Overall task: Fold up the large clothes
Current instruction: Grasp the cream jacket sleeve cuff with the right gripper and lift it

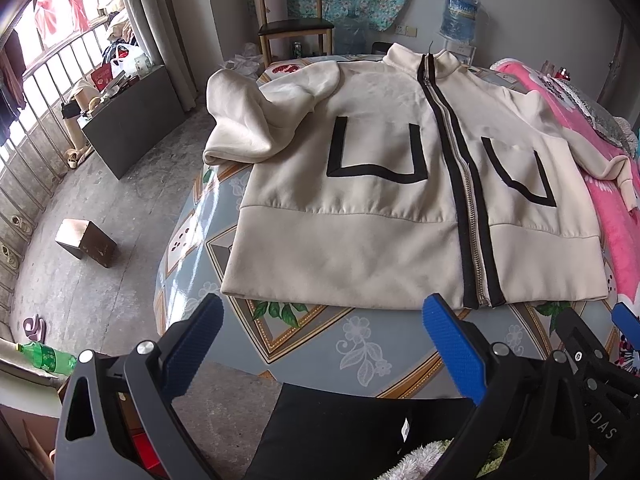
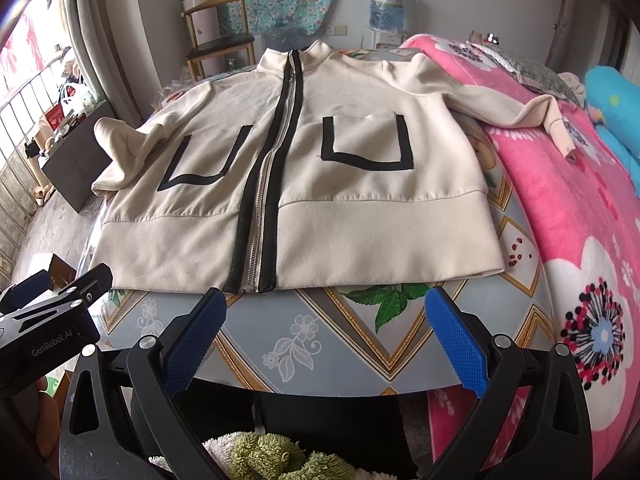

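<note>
A cream zip-up jacket with black zip trim and two black U-shaped pockets lies face up and flat on the round patterned table; it also shows in the right wrist view. Its left sleeve is bunched and folded at the table's left edge. Its right sleeve stretches out over the pink blanket. My left gripper is open and empty, just short of the hem. My right gripper is open and empty, near the hem below the zip.
A bed with the pink floral blanket borders the table on the right. A wooden chair and a water jug stand beyond the table. A dark cabinet, a small box and a green bottle are on the floor at left.
</note>
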Demonstrator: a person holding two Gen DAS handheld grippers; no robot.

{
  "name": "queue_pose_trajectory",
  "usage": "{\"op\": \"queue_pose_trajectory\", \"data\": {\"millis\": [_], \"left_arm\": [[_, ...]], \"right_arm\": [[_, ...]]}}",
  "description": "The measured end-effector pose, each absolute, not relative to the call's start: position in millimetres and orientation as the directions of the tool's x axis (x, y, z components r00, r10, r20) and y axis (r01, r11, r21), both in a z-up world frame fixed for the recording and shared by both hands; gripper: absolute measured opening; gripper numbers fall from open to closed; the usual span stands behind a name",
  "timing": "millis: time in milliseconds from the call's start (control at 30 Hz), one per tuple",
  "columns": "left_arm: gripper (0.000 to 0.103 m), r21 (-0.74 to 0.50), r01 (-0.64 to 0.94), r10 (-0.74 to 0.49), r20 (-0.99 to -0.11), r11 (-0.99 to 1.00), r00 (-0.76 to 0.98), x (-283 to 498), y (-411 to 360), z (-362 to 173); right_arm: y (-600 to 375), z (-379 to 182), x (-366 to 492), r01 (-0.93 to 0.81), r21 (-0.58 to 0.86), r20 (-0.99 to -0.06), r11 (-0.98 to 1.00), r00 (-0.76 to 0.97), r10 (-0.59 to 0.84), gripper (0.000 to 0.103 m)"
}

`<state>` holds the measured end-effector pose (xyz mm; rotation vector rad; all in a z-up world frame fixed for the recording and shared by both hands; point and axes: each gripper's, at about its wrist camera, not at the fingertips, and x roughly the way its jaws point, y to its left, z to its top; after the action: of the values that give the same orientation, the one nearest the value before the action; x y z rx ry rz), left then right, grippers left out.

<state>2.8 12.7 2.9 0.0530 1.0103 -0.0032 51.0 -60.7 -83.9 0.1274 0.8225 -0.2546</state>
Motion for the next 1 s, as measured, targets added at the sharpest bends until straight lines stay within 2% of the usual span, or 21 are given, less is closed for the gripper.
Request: {"op": "queue_pose_trajectory", "data": {"millis": [433, 600, 733, 833, 1000], "left_arm": [[0.098, 0.068, 0.053, 0.027, -0.834, 0.996, 0.551, 34, 14, -2], [0.098, 0.033, 0.018, 0.017, -0.828, 0.999, 0.56, 58, 38, -2], [0.098, 0.045, -0.039, 0.059, -0.801, 0.998, 0.596, 75, 69, 1], [0.098, 0.021, -0.076, 0.064, -0.776, 0.997, 0.627, 87, 97, 4], [0.098, -0.095, -0.042, -0.045, -0.759, 0.995, 0.65, 109, 137, 3]], "right_arm": [[-75, -78, 71, 0.306, -0.019, -0.705, 0.952, 0.671, -0.23, 0.096], [-82, -58, 96, 0.242, -0.032, -0.664, 0.97, 0.72, -0.202, 0.096], [-77, -35, 126, 0.126, 0.038, -0.634, 0.991, 0.77, -0.074, 0.096], [-61, -19, 161, -0.014, 0.109, -0.634, 0.994, 0.769, 0.081, 0.096], [-15, -7, 237, -0.296, 0.237, -0.664, 0.925, 0.646, 0.377, 0.096]]}}
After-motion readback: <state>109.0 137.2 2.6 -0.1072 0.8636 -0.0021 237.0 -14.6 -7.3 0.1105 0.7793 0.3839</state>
